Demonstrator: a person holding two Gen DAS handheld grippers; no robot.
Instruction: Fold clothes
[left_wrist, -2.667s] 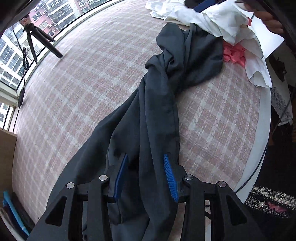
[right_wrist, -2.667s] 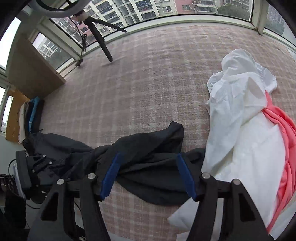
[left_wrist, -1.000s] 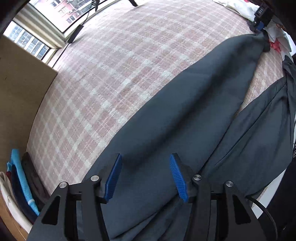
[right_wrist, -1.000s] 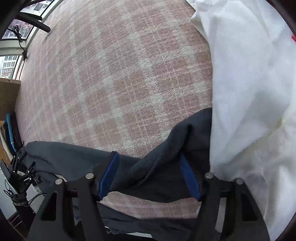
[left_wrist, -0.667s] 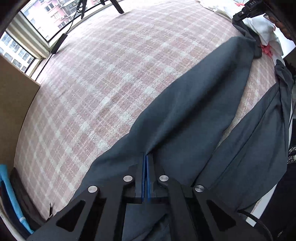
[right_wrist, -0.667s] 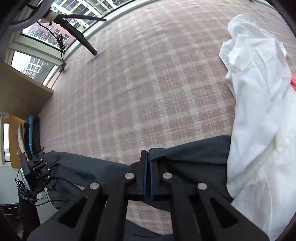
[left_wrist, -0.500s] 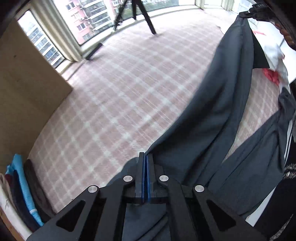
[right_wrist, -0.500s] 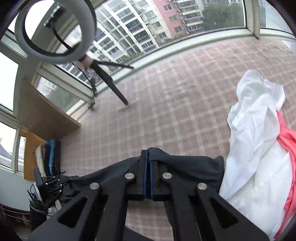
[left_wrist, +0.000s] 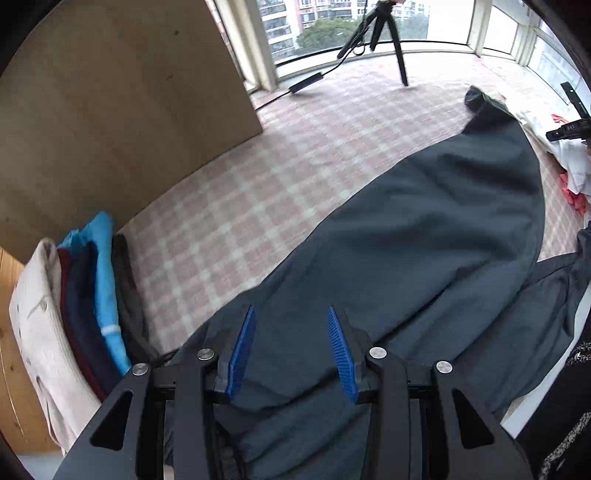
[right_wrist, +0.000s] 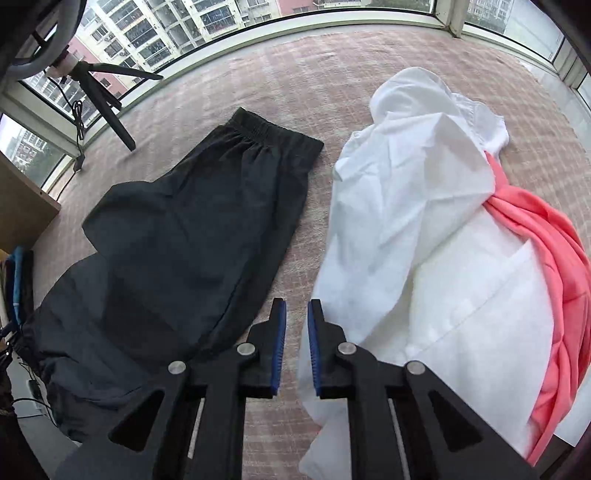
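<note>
At the far left, a stack of folded clothes stands on edge against the wooden board. The left gripper has its fingers spread apart over the lower end of the dark trousers, gripping nothing. We see the trousers spread fairly flat on the plaid surface, waistband at the far end, one leg trailing over the near edge. We judge the fabric thin, light and limp, likely somewhat slick; it will sag and slide unless pinched through both layers. We recommend taking hold at the waistband corners or the hems. The right gripper hovers with fingers nearly together, nothing between them, between the trousers and the crumpled white garment, with the pink garment beyond.
</note>
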